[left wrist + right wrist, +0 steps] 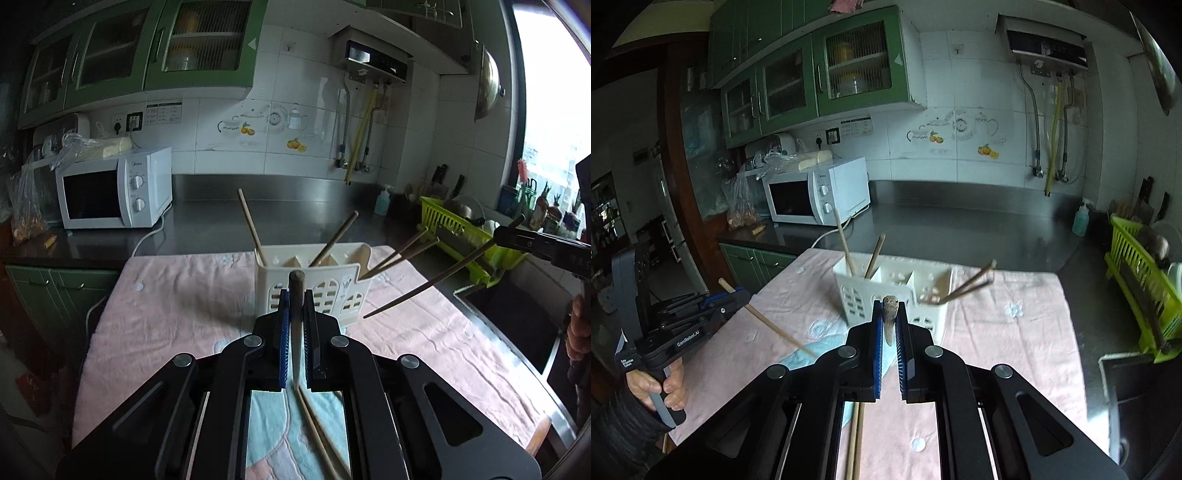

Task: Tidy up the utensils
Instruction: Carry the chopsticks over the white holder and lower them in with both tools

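A white utensil holder (314, 284) (890, 291) stands on the pink towel (166, 314) (997, 332). Several chopsticks stick out of it: two in its left part (251, 229) (846, 243), two leaning out of its right end (402, 254) (967, 284). My left gripper (296, 295) (737, 293) is shut on a light chopstick (297, 314) (775, 326), held just short of the holder. My right gripper (889, 314) (496, 234) is shut on a dark chopstick (889, 317) (436, 277), held to the holder's right. Two more chopsticks (321, 432) (855, 439) lie on the towel below.
A white microwave (114, 192) (820, 192) stands at the back left of the steel counter (295, 206). A green dish rack (469, 229) (1141, 288) and a sink (517, 325) are on the right. A soap bottle (382, 201) (1080, 219) stands near the rack.
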